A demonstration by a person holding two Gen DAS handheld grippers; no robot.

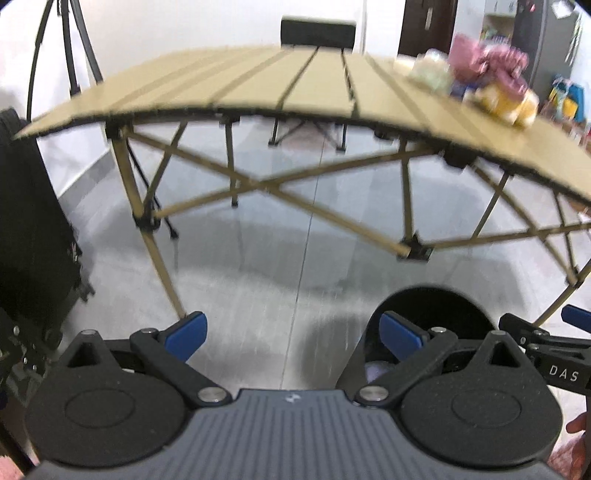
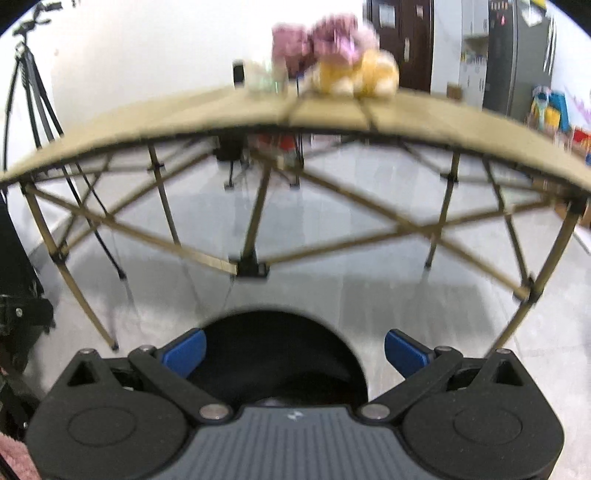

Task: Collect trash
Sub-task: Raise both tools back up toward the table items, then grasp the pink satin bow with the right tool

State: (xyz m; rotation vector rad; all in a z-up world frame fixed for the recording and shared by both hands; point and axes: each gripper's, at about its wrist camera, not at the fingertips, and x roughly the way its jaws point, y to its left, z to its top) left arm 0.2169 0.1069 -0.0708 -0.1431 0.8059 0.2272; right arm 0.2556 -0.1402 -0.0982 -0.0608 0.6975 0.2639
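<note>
A black round trash bin (image 2: 280, 354) stands on the floor just under my open, empty right gripper (image 2: 295, 352). In the left wrist view the bin (image 1: 428, 314) is at the lower right, with something pale inside it. My left gripper (image 1: 293, 334) is open and empty, to the left of the bin above the floor. The right gripper (image 1: 546, 332) shows at the right edge of the left wrist view. A blurred heap of pink, yellow and pale crumpled trash (image 2: 332, 62) lies on the tan slatted folding table (image 2: 184, 110); the heap also shows in the left wrist view (image 1: 480, 77) on the table (image 1: 221, 85).
The table's crossed tan legs (image 1: 258, 184) stand on the grey tiled floor ahead. A black tripod (image 1: 70, 48) is at the back left, a black chair (image 1: 317, 33) behind the table. A black case (image 1: 29, 229) stands at the left. Dark cabinets and colourful toys (image 2: 550, 110) are at the right.
</note>
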